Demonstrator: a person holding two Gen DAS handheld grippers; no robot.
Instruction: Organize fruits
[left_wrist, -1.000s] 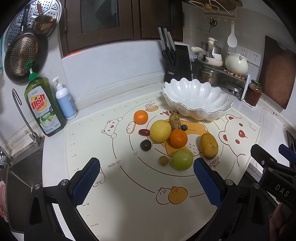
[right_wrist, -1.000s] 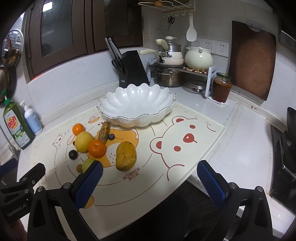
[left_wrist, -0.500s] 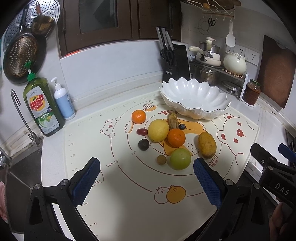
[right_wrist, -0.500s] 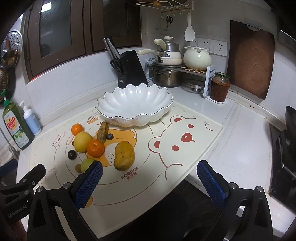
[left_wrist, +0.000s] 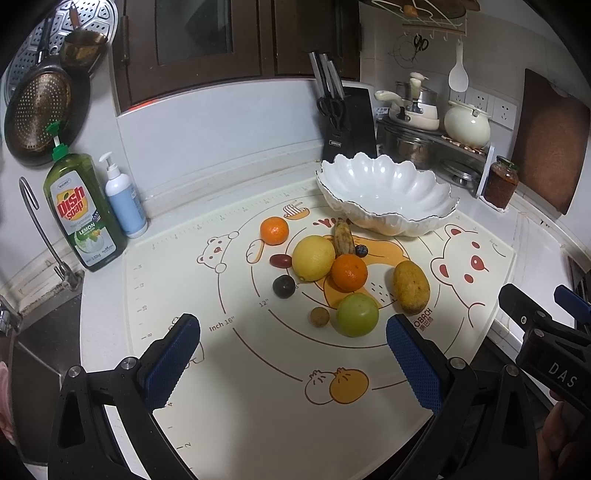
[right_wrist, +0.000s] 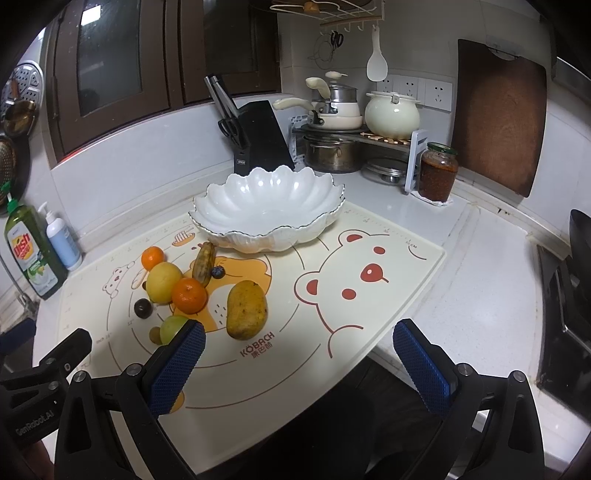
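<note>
On your white kitchen counter, a cream bear-print silicone mat carries the loose fruit cluster left of the empty white scalloped bowl. Your left gripper and right gripper both gape wide, holding nothing.

In the right wrist view our right gripper's left finger covers the lower part of the green fruit. We cannot identify the small brown fruit beside it. Mat near edge: hidden behind both fingers.
</note>
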